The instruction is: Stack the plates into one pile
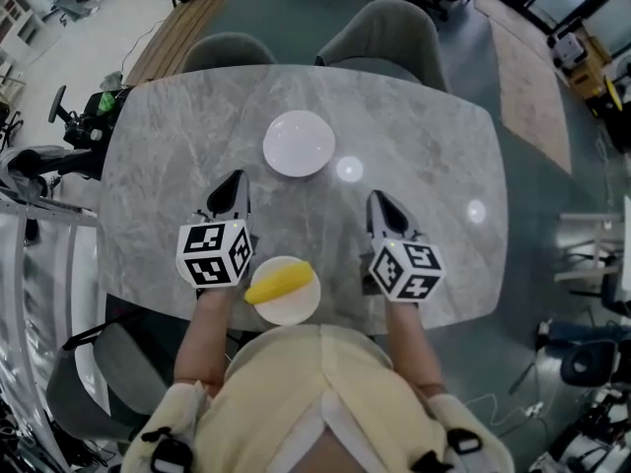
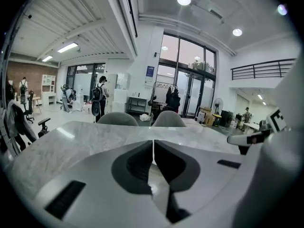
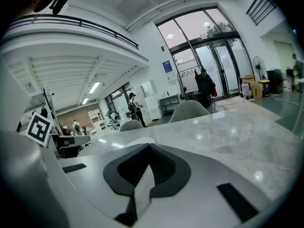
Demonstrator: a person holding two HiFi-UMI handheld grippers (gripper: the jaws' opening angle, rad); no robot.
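Plate (image 1: 299, 144) is lying apart from the near plate (image 1: 289, 309); neither is being carried, left gripper (image 1: 235, 180) and right gripper (image 1: 378, 201) being held closed, empty.

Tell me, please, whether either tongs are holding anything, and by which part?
Nothing is held: the left tongs and the right tongs are both shut and empty; the far plate and near plate lie free.

Yellow thing (image 1: 279, 283) on your near plate (image 1: 294, 310): too small to name (hides part). Right gripper view: only the rim of the far plate (image 3: 134, 142).
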